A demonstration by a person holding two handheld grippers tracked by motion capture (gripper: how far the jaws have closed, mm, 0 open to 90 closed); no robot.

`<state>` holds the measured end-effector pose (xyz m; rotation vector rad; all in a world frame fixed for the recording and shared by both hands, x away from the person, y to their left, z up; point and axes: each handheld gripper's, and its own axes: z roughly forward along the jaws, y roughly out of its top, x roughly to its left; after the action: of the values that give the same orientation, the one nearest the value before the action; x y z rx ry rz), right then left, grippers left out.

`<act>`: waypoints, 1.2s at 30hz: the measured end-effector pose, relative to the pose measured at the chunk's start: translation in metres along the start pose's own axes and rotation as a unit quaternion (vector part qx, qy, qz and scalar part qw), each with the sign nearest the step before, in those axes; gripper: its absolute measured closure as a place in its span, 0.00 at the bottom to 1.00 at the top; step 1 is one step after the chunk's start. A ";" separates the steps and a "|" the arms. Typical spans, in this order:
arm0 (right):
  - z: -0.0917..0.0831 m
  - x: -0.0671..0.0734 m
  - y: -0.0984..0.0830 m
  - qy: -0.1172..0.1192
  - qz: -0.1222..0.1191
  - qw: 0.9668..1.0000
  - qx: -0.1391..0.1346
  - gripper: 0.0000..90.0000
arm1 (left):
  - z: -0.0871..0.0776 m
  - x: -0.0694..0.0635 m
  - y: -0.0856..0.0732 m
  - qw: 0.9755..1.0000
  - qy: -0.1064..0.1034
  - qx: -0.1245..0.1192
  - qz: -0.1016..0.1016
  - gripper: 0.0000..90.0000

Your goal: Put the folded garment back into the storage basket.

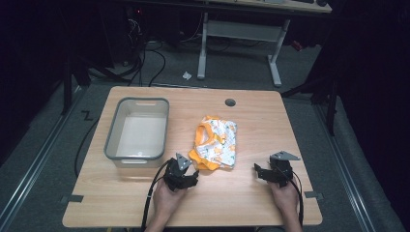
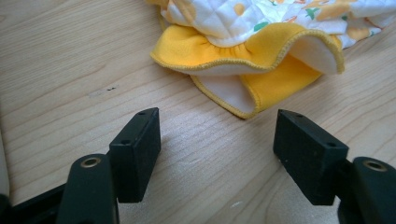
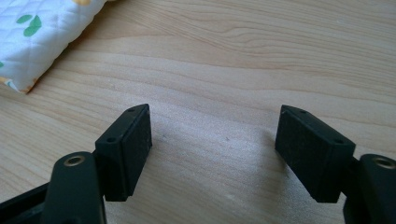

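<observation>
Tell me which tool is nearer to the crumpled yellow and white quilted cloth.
Left. The left tool sits just short of the crumpled yellow and white quilted cloth, open, facing its yellow frilled edge. The right tool rests open, farther off to the cloth's right.

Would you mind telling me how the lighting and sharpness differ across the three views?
High view: the table is lit, the room around it nearly black, detail soft. Left gripper view: the cloth is bright and sharp. Right gripper view: even light, soft shadows beside the jaws.
</observation>
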<state>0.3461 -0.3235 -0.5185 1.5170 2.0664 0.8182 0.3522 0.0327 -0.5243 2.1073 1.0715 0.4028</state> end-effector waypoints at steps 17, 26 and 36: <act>0.000 0.000 0.000 0.000 0.000 1.000 0.000 0.31 | 0.001 -0.004 0.000 1.000 -0.006 0.011 0.003 0.23; 0.000 0.000 0.000 0.000 0.000 1.000 0.000 0.31 | -0.002 -0.003 0.000 1.000 -0.018 0.010 -0.006 0.24; 0.000 0.000 0.000 0.000 0.000 1.000 0.000 0.30 | -0.012 -0.002 0.009 0.999 -0.048 0.005 -0.024 0.24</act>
<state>0.3461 -0.3235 -0.5185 1.5162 2.0666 0.8173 0.3493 0.0328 -0.5093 2.0835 1.0679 0.2709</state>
